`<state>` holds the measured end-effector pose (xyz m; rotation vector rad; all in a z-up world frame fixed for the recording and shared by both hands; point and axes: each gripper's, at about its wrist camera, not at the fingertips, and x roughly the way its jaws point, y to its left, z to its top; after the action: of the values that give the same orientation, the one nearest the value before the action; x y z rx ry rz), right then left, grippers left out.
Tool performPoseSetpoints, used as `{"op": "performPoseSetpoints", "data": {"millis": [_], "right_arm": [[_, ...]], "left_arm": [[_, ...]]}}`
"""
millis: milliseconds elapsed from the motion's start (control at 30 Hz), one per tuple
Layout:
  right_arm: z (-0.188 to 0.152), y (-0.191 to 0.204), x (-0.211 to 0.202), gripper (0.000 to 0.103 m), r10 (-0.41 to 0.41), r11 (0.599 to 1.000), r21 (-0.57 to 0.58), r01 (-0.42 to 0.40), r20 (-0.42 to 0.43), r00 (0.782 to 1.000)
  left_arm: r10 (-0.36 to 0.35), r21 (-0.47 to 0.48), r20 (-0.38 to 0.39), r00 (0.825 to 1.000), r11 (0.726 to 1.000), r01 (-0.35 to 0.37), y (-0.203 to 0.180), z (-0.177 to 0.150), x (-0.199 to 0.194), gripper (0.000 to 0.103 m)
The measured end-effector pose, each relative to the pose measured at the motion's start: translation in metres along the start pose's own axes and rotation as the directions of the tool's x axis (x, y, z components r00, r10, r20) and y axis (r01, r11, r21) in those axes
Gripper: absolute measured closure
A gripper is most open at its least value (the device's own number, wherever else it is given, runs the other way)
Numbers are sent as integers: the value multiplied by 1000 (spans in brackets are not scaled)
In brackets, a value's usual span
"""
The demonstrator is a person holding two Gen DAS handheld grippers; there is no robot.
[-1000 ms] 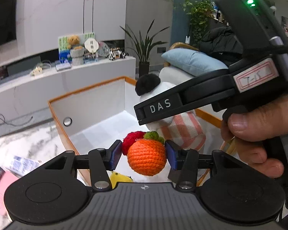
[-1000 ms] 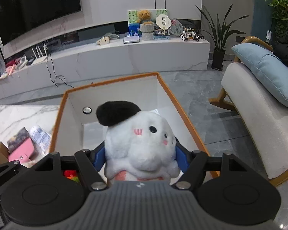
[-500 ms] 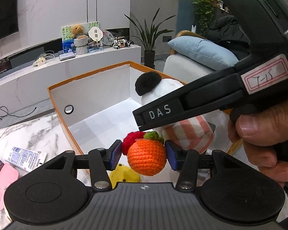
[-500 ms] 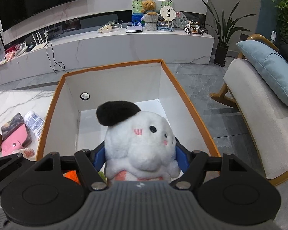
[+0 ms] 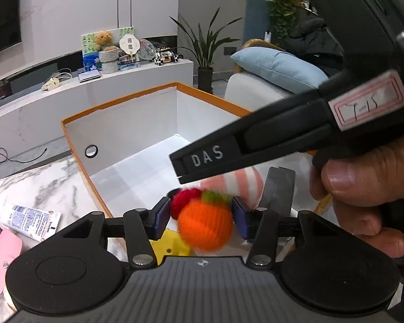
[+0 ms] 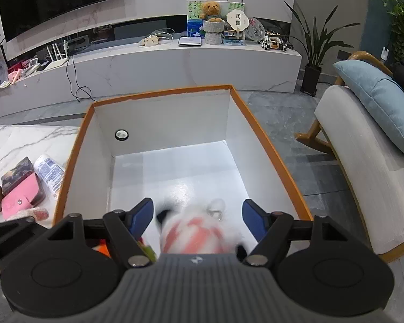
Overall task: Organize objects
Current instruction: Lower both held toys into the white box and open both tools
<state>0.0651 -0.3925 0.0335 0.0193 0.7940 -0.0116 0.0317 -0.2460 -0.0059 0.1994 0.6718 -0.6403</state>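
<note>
The left gripper (image 5: 200, 216) has its jaws opening, and the crocheted orange (image 5: 205, 227) sits blurred between the blue pads (image 5: 161, 215), with a sliver of gap at each side, so the pads no longer seem to press it. A red knit piece (image 5: 183, 203) and a green tuft (image 5: 214, 196) cling to the orange's top. Just below it, a yellow toy (image 5: 172, 243) lies on the box floor. The right gripper (image 6: 198, 219) also has its jaws opening; its blue pads (image 6: 141, 216) stand clearly apart from the plush (image 6: 196, 232), which shows blurred between and below them, white with pink stripes, over the near end of the box floor. In the left view that plush (image 5: 241, 185) appears beyond the orange, partly hidden by the right gripper's black body marked DAS, which a hand (image 5: 363, 193) grips. Both grippers hang over the white box (image 6: 172, 123) with its orange rim, which stands at the edge of a marble table (image 6: 27, 140). On the table left of the box lie a tube (image 6: 49, 173), a pink wallet (image 6: 20, 200) and a dark booklet (image 6: 17, 171). Beyond the box are a low white cabinet (image 6: 175, 67) and an armchair (image 6: 363, 145) with a blue cushion (image 6: 377, 102).
</note>
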Motion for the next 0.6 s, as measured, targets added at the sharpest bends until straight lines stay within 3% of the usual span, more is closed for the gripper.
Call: {"op": "performPoseSetpoints", "data": {"millis": [200,333,600], "right_arm": [[0,-1,-2,29,-3,1000,5,3,5,1000],[2,-6,-3,29,-5,1000,14,4,13,1000],[4,-9,-6,28,-8,1000,26,8,29,1000]], "left_arm": [[-6,2,-4,1000,1000,6,-2,-1,2,42],[-30,17,0,1000,999,30,-4,-1,3,17],[-4,33,11,1000,999,4,-7,-1,-1,16]]}}
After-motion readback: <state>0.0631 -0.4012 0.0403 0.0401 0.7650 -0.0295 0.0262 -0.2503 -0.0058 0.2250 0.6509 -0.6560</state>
